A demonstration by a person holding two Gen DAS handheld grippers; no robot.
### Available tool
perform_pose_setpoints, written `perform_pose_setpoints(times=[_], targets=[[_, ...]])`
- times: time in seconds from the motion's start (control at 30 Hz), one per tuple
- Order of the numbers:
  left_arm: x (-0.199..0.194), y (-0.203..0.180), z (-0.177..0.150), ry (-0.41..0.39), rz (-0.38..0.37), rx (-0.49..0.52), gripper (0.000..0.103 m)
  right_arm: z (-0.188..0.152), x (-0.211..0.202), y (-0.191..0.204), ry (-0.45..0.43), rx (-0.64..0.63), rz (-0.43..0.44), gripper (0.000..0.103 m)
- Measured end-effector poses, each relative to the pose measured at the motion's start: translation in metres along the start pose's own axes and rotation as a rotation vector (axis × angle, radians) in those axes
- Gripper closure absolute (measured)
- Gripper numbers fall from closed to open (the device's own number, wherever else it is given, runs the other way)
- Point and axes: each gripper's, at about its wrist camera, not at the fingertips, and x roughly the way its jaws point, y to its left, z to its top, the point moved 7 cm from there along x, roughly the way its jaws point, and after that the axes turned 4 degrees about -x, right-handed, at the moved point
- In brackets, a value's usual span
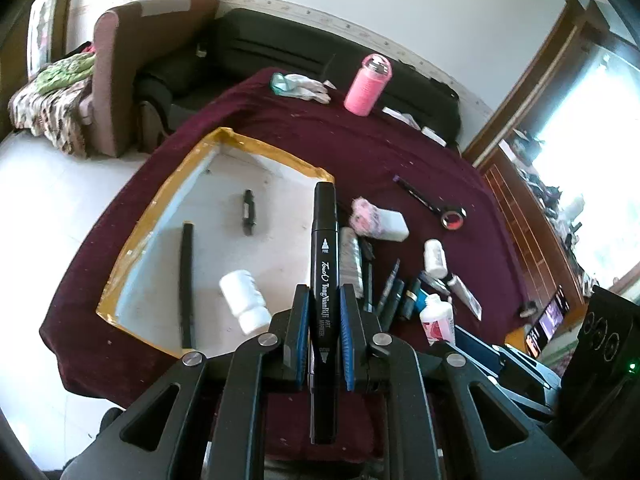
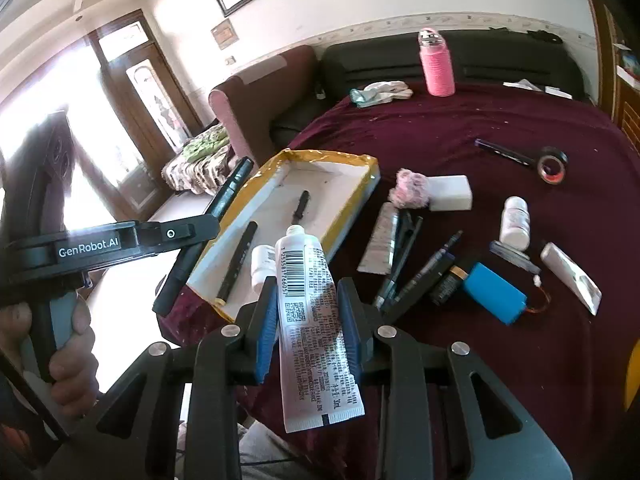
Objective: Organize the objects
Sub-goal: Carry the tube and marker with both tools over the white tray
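My left gripper (image 1: pixel 324 300) is shut on a black art marker (image 1: pixel 325 248), held lengthwise above the near right part of a shallow white tray with yellow-taped rim (image 1: pixel 264 148). The tray holds a white pill bottle (image 1: pixel 244 300), a long black pen (image 1: pixel 186 284) and a short black piece (image 1: pixel 248 212). My right gripper (image 2: pixel 307 292) is shut on a white tube with a barcode (image 2: pixel 312 304), cap pointing away, near the tray's (image 2: pixel 360 200) front corner. In the right wrist view the left gripper (image 2: pixel 212 222) carries the marker (image 2: pixel 208 232) left of the tray, with a hand (image 2: pixel 68 356) on its handle.
Loose on the maroon cloth (image 2: pixel 500 360) right of the tray: a white block (image 2: pixel 450 192) with pink fluff, pens (image 2: pixel 416 272), a blue box (image 2: pixel 494 298), a small white bottle (image 2: pixel 515 222), another tube (image 2: pixel 572 278), a tape roll (image 2: pixel 552 166). A pink bottle (image 2: pixel 437 64) and gloves (image 2: pixel 380 94) stand far back.
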Motion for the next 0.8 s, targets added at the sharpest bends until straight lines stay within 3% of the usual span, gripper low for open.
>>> perform_pose_setpoints(times=[0.3, 0.8], targets=[[0.015, 0.034, 0.023, -0.007, 0.038, -0.06, 0.091, 0.02, 0.032, 0.006, 0.024, -0.002, 0.026, 0.076], [0.061, 0.071, 0.041, 0.047, 0.059, -0.099, 0.091, 0.045, 0.094, 0.008, 0.072, 0.012, 0.023, 0.076]])
